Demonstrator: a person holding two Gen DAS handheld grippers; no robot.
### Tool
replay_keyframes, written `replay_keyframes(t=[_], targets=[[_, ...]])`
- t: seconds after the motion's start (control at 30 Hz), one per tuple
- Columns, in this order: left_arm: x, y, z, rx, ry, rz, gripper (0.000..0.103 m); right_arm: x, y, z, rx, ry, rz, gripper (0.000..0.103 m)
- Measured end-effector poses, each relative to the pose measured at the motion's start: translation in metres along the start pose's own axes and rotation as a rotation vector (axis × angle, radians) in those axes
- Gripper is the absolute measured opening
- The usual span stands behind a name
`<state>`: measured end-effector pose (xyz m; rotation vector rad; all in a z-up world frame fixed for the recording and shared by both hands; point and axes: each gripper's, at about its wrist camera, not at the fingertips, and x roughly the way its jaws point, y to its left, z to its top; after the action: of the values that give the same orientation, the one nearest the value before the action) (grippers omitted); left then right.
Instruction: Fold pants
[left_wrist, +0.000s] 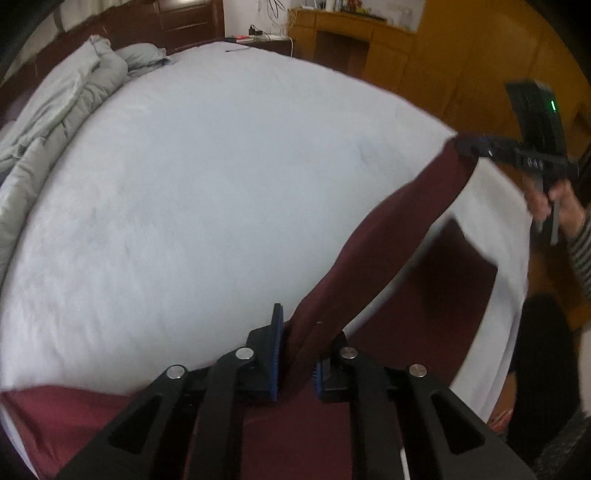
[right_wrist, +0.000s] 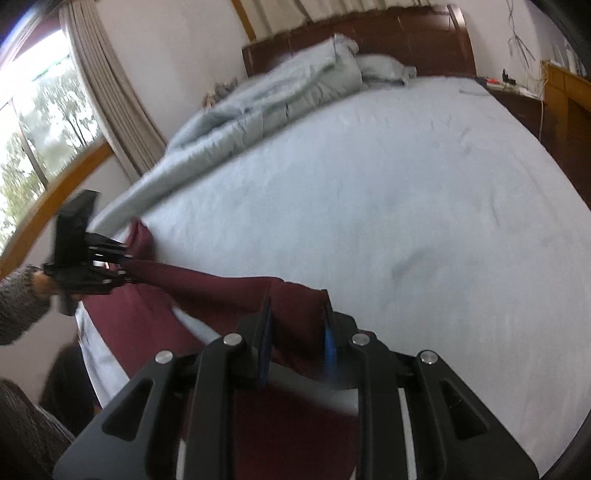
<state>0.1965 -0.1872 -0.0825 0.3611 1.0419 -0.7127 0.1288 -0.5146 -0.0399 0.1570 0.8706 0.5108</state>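
Maroon cloth pinched in both our claws: left claw (left_wrist: 295, 363) clamped on pants (left_wrist: 388, 236), right claw (right_wrist: 297, 339) closed on opposite end. Pants stretched taut between claws, long axis claw to claw, lower part trailing on bed (left_wrist: 203, 184) near edge. Waist or hem? Blur hides it.

— Where do we have our left claw (left_wrist: 295, 354)?
— Low in its own view's centre, angled steeply down, blue pads pinched on the maroon pants (left_wrist: 388, 236).
— And our right claw (right_wrist: 297, 332)?
— Bottom centre of its view, pads clamped on that cloth; striped sleeve (left_wrist: 581, 254) at far right.
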Motion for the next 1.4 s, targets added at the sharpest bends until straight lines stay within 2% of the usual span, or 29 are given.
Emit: replay_keyframes(t=[0.13,0.2,0.27,0.3,0.33,0.4,0.43,0.47,0.6,0.7,0.9,0.97,1.03,1.1,1.17,1.27,1.33,1.4], targets=[[0.027,-0.044,-0.047,0.016,0.032,0.072,0.013,0.010,0.010,-0.055,0.008,0.127,-0.025,0.025],[0.038,-0.048,-0.065,0.007,0.035,0.097,0.013,0.014,0.015,-0.074,0.023,0.178,-0.037,0.027],[0.047,-0.054,-0.077,0.021,0.042,0.128,0.013,0.014,0.020,-0.090,0.046,0.216,-0.047,0.038],[0.053,-0.059,-0.082,0.033,0.042,0.146,0.013,0.013,0.023,-0.096,0.063,0.232,-0.069,0.052],[0.055,-0.060,-0.085,0.046,0.045,0.162,0.013,0.010,0.026,-0.101,0.081,0.241,-0.082,0.060],[0.060,-0.064,-0.088,0.061,0.041,0.188,0.013,0.001,0.030,-0.110,0.122,0.247,-0.102,0.061],[0.060,-0.063,-0.087,0.059,0.041,0.191,0.013,-0.006,0.029,-0.114,0.167,0.244,-0.100,0.071],[0.061,-0.065,-0.086,0.058,0.042,0.193,0.014,-0.011,0.029,-0.120,0.204,0.247,-0.098,0.075],[0.058,-0.064,-0.092,0.058,0.042,0.212,0.015,-0.028,0.029,-0.139,0.419,0.212,0.000,0.076],[0.058,-0.066,-0.092,0.057,0.037,0.228,0.017,-0.029,0.021,-0.148,0.508,0.208,-0.023,0.077],[0.059,-0.062,-0.091,0.037,0.043,0.242,0.019,-0.008,0.002,-0.156,0.665,0.189,0.017,0.078],[0.060,-0.063,-0.090,0.028,0.049,0.243,0.019,0.000,0.002,-0.154,0.673,0.192,0.065,0.063],[0.060,-0.061,-0.087,0.014,0.056,0.239,0.019,0.011,0.005,-0.151,0.676,0.239,0.069,0.028],[0.059,-0.059,-0.086,-0.010,0.066,0.230,0.020,0.013,0.005,-0.148,0.669,0.245,0.089,0.023],[0.056,-0.057,-0.084,-0.033,0.073,0.224,0.021,0.002,0.005,-0.140,0.646,0.207,0.103,0.022],[0.039,-0.058,-0.079,-0.093,0.033,0.208,0.021,-0.029,0.001,-0.125,0.626,0.101,0.111,0.020],[0.021,-0.069,-0.075,-0.109,-0.018,0.221,0.021,-0.047,0.006,-0.115,0.572,0.076,0.079,0.020],[0.011,-0.083,-0.075,-0.105,-0.042,0.229,0.021,-0.049,0.010,-0.114,0.517,0.119,-0.004,0.020]])
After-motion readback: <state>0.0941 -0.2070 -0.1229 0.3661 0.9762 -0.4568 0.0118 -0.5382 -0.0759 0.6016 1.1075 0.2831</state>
